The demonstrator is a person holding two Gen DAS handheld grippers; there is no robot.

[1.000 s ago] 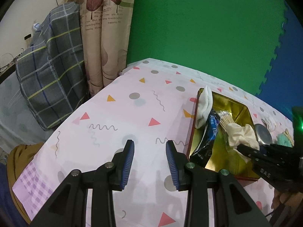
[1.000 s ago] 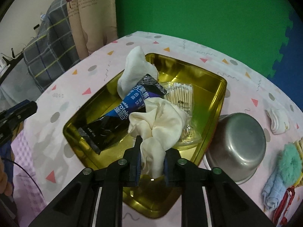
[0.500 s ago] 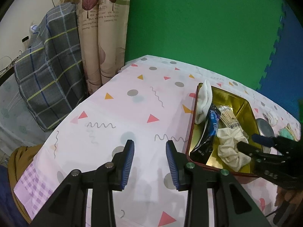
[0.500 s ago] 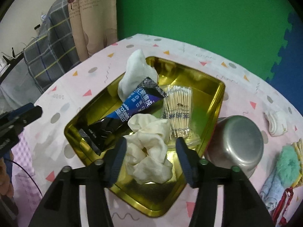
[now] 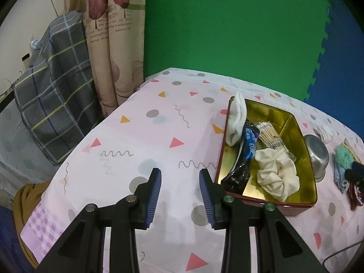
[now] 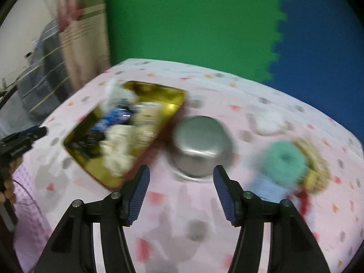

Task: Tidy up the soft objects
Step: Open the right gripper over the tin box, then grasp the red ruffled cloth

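Observation:
A gold tin tray [image 5: 293, 122] [image 6: 175, 95] holds a cream scrunchie [image 5: 276, 174], a white sock [image 5: 237, 117], a dark blue packet [image 5: 246, 152] and a pack of cotton swabs [image 5: 271, 135]. My left gripper [image 5: 180, 183] is open and empty over the tablecloth, left of the tray. My right gripper [image 6: 181, 187] is open and empty, near an upturned steel bowl [image 6: 201, 144]. A teal scrunchie [image 6: 284, 160] lies on a light blue cloth [image 6: 265, 187] to the right of the bowl. The right wrist view is blurred.
A white cloth piece [image 6: 268, 122] lies behind the bowl. A yellow item [image 6: 316, 170] and a red item [image 6: 300, 196] lie by the teal scrunchie. A plaid cushion [image 5: 54, 84] and a curtain [image 5: 109, 41] stand past the table's left edge.
My right gripper let go of the cream scrunchie in the tray, opened wide, and swung right toward the bowl and teal scrunchie. My left gripper stayed open and barely moved.

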